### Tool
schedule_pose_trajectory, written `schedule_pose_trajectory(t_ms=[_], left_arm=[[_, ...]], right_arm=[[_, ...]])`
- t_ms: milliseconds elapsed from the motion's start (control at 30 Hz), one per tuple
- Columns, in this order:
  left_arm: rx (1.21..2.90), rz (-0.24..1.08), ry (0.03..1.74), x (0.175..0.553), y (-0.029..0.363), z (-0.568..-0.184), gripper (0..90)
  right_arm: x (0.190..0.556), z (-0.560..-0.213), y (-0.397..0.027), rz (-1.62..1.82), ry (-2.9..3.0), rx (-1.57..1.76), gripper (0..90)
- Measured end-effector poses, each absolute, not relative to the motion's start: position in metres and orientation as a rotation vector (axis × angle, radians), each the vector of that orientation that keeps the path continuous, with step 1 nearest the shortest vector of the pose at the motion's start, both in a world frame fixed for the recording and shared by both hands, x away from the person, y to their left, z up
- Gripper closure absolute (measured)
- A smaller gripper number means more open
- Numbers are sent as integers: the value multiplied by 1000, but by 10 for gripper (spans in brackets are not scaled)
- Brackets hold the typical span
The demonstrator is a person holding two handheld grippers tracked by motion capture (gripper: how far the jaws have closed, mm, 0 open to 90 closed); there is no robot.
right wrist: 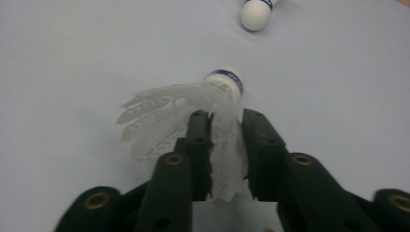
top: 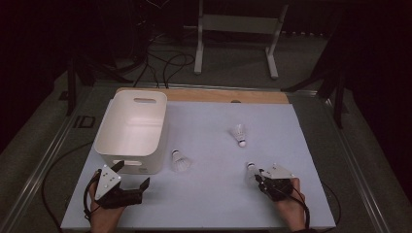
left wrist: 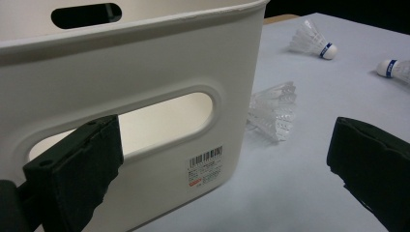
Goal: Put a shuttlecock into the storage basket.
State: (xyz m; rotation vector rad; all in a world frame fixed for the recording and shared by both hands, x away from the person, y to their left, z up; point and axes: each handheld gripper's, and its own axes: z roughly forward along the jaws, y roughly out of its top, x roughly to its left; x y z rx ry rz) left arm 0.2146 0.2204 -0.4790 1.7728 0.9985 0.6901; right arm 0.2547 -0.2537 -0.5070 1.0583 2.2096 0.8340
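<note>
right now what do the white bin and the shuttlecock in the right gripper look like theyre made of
White bin: looks like moulded plastic, smooth matt finish, with rounded rim, cut-out handles and a barcode sticker. Shuttlecock between the right gripper pads: the translucent white skirt with moulded slots suggests plastic rather than feathers; its white head with a blue band could be foam or cork, hard to tell.

Three shuttlecocks on the tabletop (top: 204, 194): one (top: 180, 160) just beside the bin, one (top: 239, 134) farther out, one (top: 250, 171) at the right gripper (top: 260, 178). One white bin (top: 131, 128) (handle slots in its walls). Two grippers, the left gripper (top: 132, 180) included.
</note>
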Motion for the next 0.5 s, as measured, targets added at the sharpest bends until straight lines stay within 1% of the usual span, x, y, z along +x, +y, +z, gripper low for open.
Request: schedule_pose_trajectory(t_ms=[167,500], left_arm=[[1770,692,999,215,221,-479,0],[1766,688,1000,215,222,-480,0]], right_arm=[[257,-506,-254,865,2205,1091,885],[254,-499,-252,920,2185,1083,895]])
